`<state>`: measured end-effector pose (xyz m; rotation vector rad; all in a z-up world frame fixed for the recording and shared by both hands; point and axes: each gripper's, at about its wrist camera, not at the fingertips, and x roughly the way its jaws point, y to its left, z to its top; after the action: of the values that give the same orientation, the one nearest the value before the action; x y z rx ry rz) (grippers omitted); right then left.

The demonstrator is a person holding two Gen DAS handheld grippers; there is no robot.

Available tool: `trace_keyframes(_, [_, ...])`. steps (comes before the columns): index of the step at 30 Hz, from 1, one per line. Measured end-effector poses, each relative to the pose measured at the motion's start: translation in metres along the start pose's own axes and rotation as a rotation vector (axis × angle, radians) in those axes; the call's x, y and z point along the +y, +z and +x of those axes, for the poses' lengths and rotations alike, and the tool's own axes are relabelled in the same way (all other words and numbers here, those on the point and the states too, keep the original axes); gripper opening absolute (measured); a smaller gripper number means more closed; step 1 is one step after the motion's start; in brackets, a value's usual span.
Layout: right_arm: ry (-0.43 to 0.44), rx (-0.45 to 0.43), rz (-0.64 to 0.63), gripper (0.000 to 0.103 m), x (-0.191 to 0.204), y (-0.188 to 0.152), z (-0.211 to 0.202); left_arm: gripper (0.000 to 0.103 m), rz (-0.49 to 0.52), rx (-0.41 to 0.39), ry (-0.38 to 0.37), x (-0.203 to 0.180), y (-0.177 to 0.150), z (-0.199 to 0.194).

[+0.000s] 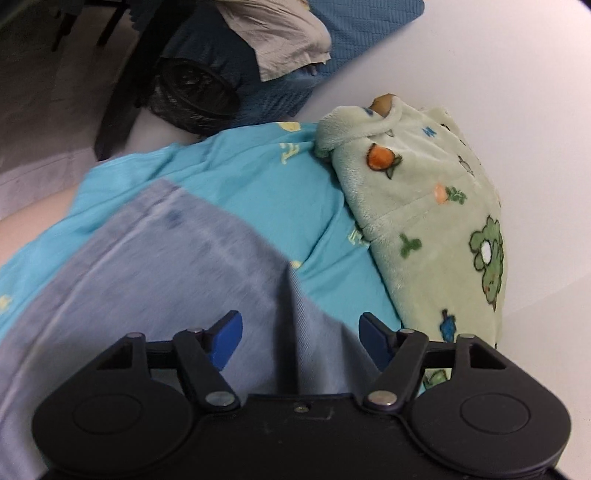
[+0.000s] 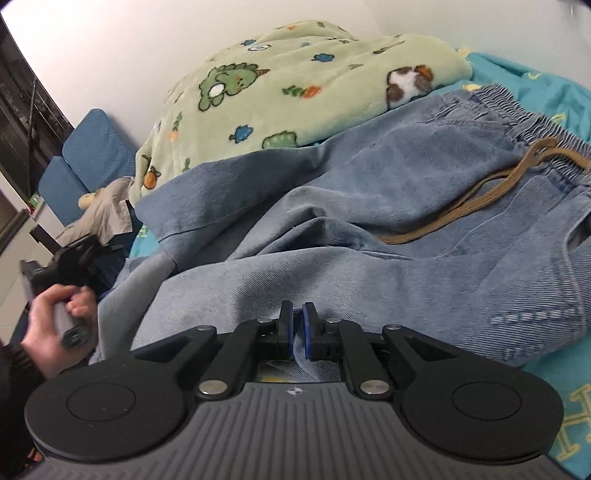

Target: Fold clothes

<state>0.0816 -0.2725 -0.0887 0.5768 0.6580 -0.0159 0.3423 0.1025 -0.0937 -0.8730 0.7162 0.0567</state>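
Observation:
Light blue denim trousers [image 2: 424, 206] with an elastic waistband and a brown drawstring [image 2: 480, 199] lie rumpled on a turquoise sheet [image 2: 546, 85]. My right gripper [image 2: 297, 325] is shut on a fold of the denim near its lower edge. In the left wrist view a trouser leg [image 1: 166, 266] spreads over the turquoise sheet [image 1: 258, 184], and my left gripper [image 1: 301, 336] stands open above it, a ridge of denim running between its blue pads [image 1: 225, 336]. A hand [image 2: 55, 325] holds the left gripper's handle at the lower left of the right wrist view.
A pale green fleece blanket [image 1: 436, 206] printed with dinosaurs and carrots lies along the white wall [image 1: 517, 92], also seen behind the trousers as the blanket [image 2: 288, 81]. Blue cushions [image 1: 362, 33] and beige cloth [image 1: 280, 33] sit beyond. A dark mesh bin [image 1: 192, 96] stands by the bed.

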Motion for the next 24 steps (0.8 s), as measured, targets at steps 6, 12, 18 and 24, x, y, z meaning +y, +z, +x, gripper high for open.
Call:
trace_keyframes(6, [0.001,0.005,-0.013,0.008,0.003,0.000,0.006,0.033,0.034,0.001,0.012,-0.005,0.017,0.036])
trace_keyframes(12, [0.021,-0.001,-0.044,0.008,0.010,-0.001,0.005,0.002,0.069,-0.040,-0.022,-0.008,0.030,0.000])
trace_keyframes(18, [0.044,-0.013,-0.071,0.008,0.015,-0.003,0.000,0.001,0.155,-0.063,-0.130,-0.033,0.027,-0.091])
trace_keyframes(24, [0.067,-0.037,-0.104,0.007,0.024,-0.001,-0.011,0.000,0.171,-0.057,-0.179,-0.038,0.016,-0.180])
